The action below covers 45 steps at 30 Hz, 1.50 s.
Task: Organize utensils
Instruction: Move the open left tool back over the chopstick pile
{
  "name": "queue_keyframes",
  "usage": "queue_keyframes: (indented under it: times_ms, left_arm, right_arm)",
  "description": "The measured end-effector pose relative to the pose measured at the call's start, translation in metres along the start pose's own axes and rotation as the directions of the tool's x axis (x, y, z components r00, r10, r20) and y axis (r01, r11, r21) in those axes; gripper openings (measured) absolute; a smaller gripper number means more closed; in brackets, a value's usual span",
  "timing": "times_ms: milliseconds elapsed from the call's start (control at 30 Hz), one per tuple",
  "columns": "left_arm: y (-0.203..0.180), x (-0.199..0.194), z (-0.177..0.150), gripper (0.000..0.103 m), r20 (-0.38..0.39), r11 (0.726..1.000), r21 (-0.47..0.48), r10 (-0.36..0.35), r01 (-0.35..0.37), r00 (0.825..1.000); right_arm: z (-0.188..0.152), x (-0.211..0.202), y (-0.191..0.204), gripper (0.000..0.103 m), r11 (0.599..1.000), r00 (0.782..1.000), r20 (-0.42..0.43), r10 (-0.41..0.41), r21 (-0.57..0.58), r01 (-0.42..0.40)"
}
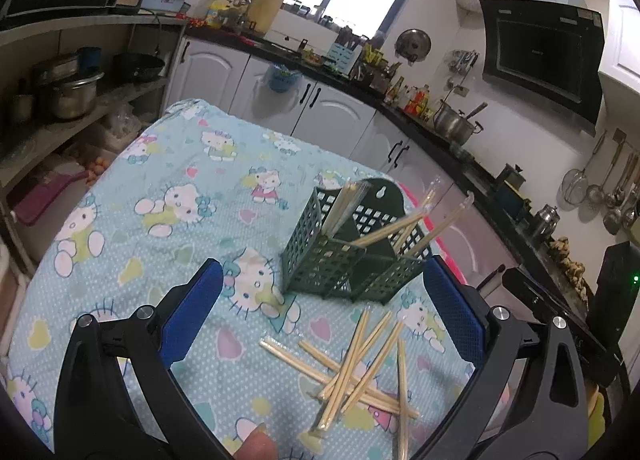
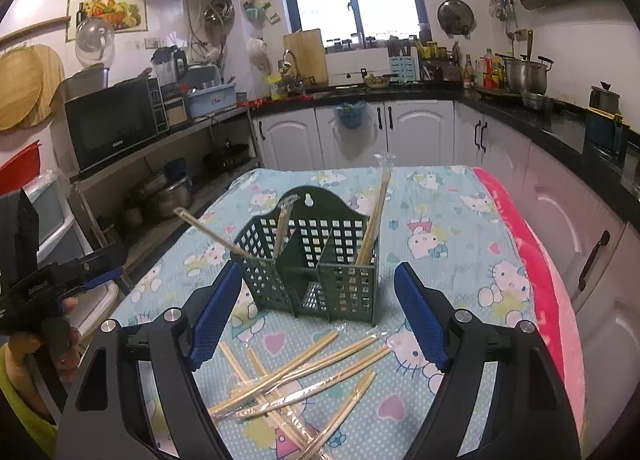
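Note:
A dark green slotted utensil holder stands on the Hello Kitty tablecloth and holds a few wrapped chopstick pairs, leaning out. A loose pile of wrapped chopsticks lies on the cloth just in front of it. My left gripper is open and empty above the pile, short of the holder. My right gripper is open and empty, its fingers on either side of the holder's near face. The left gripper also shows at the far left of the right wrist view.
The table is covered with a light blue cloth; a pink blanket hangs at its right edge. White kitchen cabinets and black counters with pots and bottles ring the room. Shelves with pots and a microwave stand left.

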<state>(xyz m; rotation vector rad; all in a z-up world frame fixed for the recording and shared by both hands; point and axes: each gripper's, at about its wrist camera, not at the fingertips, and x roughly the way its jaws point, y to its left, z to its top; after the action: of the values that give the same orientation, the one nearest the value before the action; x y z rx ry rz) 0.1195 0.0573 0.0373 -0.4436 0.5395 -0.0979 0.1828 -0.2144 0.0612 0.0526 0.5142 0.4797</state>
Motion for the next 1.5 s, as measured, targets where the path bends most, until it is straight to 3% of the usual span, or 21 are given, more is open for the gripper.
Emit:
queue_keyframes:
  times_ms: [467,900,1300,1500]
  left_arm:
    - [0.008,0.007,-0.026,0.092,-0.082,1.0,0.014,0.014,-0.013,0.997]
    - [0.003,0.012,-0.054,0.092,-0.162,0.997,0.059,-0.045,0.055,0.986]
    - [-0.003,0.027,-0.083,0.092,-0.286,0.989,0.094,-0.08,0.112,0.955]
    - [0.005,0.033,-0.094,0.087,-0.346,0.99,0.06,-0.101,0.129,0.933]
  right_arm:
    - [-0.023,0.013,0.0,0.076,0.999,0.997,-0.078,-0.01,-0.032,0.008]
    - [-0.048,0.02,-0.009,0.076,0.998,0.989,-0.137,-0.048,-0.042,0.042]
    - [-0.064,0.026,-0.027,0.076,0.997,0.979,-0.192,-0.074,-0.015,0.073]
    - [-0.071,0.032,-0.029,0.076,0.997,0.973,-0.217,-0.074,-0.006,0.074]
